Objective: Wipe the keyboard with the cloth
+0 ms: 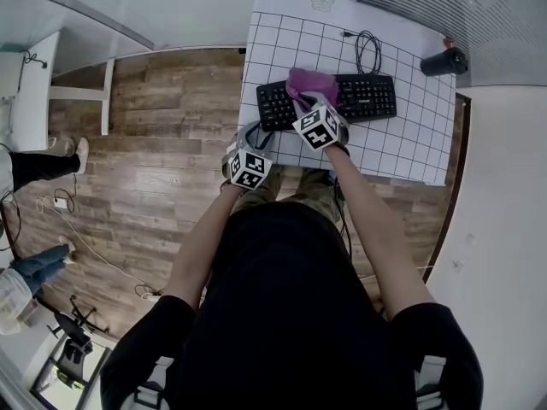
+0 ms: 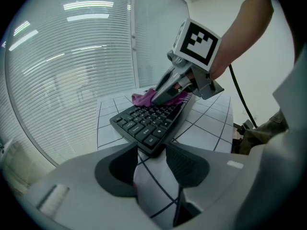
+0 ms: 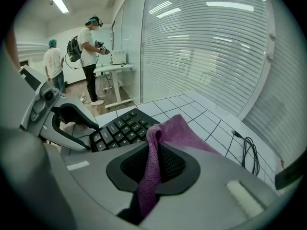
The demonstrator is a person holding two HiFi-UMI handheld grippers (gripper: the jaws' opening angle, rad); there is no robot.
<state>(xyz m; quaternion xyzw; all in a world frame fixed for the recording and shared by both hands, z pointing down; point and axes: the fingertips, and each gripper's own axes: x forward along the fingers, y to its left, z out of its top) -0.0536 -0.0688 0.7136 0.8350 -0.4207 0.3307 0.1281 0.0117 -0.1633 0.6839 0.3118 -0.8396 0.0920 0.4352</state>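
A black keyboard (image 1: 363, 98) lies across the white gridded table mat (image 1: 410, 148). A purple cloth (image 1: 312, 82) rests on its left-middle keys. My right gripper (image 1: 308, 101) is shut on that cloth; in the right gripper view the cloth (image 3: 165, 131) runs pinched between the pads and drapes forward over the keyboard (image 3: 120, 127). My left gripper (image 1: 254, 137) hovers at the table's near left edge, just short of the keyboard's left end. Its jaws stand open in the left gripper view (image 2: 152, 172), with only mat between them, and the keyboard (image 2: 146, 123) lies ahead.
A coiled black cable (image 1: 367, 51) lies behind the keyboard, and a dark cylinder (image 1: 444, 61) sits at the far right corner. Slatted blinds back the table. Wood floor lies to the left, with a white desk (image 1: 34, 84) and people standing (image 3: 91, 51).
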